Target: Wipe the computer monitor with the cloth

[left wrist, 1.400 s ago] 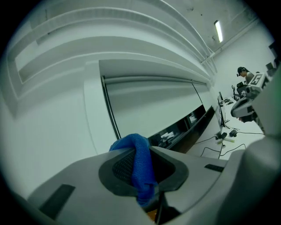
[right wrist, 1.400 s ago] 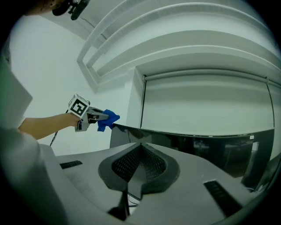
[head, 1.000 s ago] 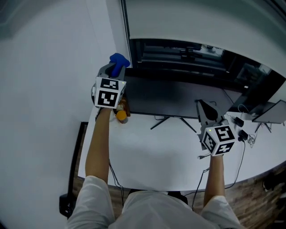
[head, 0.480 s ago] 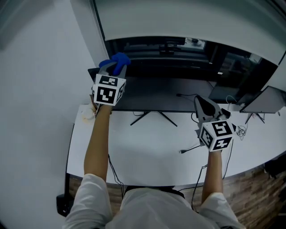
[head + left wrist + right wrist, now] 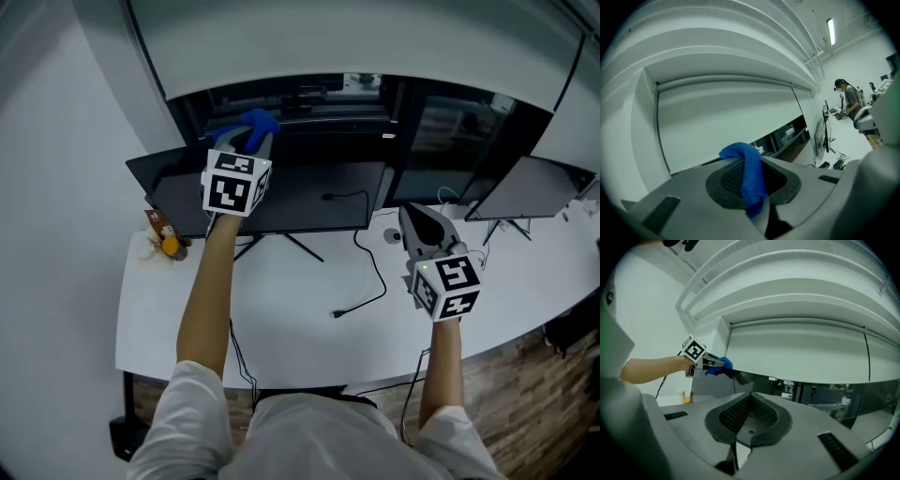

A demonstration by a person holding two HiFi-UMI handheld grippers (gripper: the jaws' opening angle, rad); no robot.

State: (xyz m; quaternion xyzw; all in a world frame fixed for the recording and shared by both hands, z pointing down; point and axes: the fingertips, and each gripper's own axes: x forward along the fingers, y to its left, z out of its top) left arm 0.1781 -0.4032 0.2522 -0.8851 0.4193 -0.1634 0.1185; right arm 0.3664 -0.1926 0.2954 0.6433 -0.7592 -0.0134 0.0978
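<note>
Sits further along the monitor [image 5: 309, 192] now than a second ago, away from its left end, with the left claw [image 5: 253, 141] squeezed shut on the blue cloth [image 5: 255, 122] and the top of the dark screen just under the tips. Holds the right claw [image 5: 414, 217] closed with nothing in it, the monitor's right end just ahead of it. Best to keep the squeeze tight, press the cloth flat and soft, and wipe in long slow lines without pushing the screen over.

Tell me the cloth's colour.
The cloth is blue; left gripper view shows it best.
</note>
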